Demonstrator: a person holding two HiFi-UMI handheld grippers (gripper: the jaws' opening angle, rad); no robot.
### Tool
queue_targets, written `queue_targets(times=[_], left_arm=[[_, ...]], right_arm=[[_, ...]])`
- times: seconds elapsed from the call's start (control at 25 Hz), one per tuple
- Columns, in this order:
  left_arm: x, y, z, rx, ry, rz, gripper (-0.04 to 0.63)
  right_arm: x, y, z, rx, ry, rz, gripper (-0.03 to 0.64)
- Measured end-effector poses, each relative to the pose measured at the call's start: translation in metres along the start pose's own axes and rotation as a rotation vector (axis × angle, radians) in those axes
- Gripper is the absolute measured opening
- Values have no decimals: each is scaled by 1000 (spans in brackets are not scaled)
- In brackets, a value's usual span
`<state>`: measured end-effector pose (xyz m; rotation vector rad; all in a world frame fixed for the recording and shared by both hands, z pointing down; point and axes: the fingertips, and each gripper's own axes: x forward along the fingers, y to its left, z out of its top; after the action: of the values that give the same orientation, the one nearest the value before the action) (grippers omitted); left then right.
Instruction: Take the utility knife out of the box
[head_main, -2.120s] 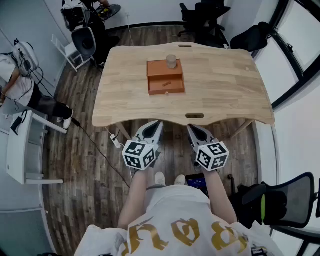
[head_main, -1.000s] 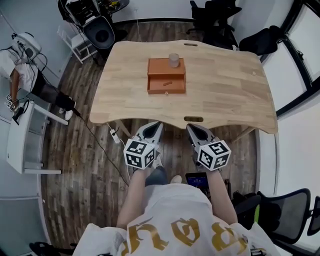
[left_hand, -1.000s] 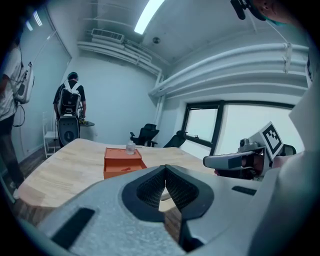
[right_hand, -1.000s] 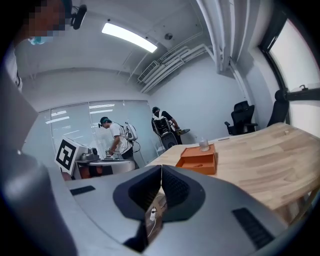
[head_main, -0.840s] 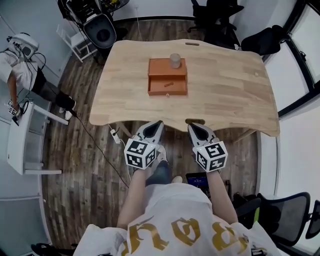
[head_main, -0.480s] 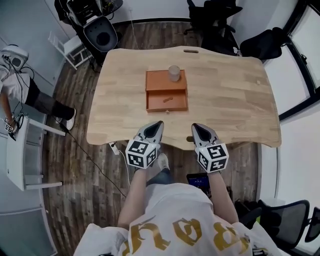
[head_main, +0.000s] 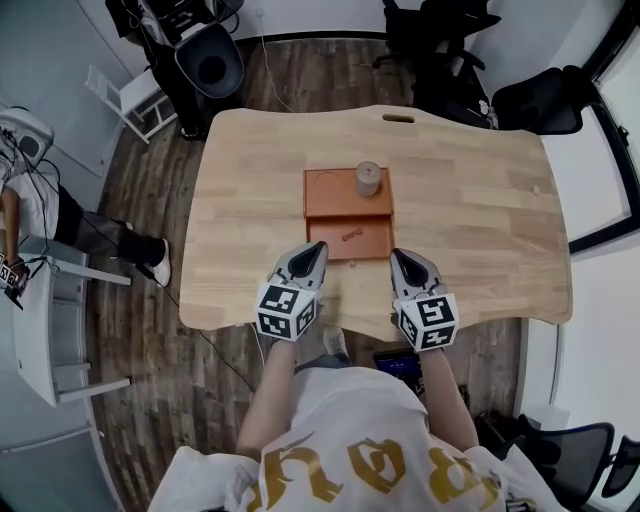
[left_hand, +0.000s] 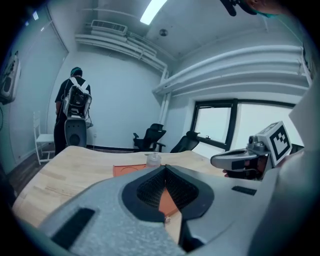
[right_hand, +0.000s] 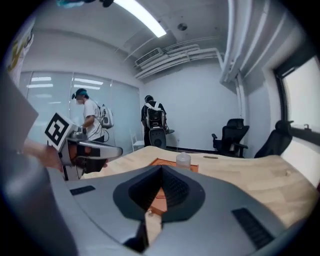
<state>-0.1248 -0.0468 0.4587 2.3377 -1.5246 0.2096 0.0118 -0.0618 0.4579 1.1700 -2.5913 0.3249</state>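
Judging by the knife (head_main: 351, 236) lying in the box (head_main: 325, 190), nothing is done yet: L gripper (head_main: 313, 249) & R gripper (head_main: 398, 257) are held closed, empty, near it; grip & lift-out are left.

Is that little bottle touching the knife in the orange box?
Apart. The head view shows the bottle at the box's far end, the utility knife nearer, bare orange surface between them.
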Motion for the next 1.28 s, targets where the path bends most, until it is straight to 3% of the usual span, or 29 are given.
queue_targets(times=[0.16, 0.36, 0.68, 1.04, 1.16, 1.28], left_arm=[[13, 23, 15, -52, -58, -32, 11], [37, 25, 16, -26, -24, -60, 11], [55, 18, 30, 5, -45, -97, 11], [76, 34, 39, 11, -37, -75, 11], [86, 37, 36, 65, 3, -56, 11], [100, 43, 30, 59, 42, -58, 11]], right_arm=[[26, -2, 2, -22, 24, -19, 11], [21, -23, 5, 6, -6, -122, 12], [19, -49, 15, 36, -33, -176, 12], [46, -53, 12, 83, -35, -80, 12], [55, -51, 12, 101, -34, -19, 11], [66, -57, 9, 119, -10, -2, 11]])
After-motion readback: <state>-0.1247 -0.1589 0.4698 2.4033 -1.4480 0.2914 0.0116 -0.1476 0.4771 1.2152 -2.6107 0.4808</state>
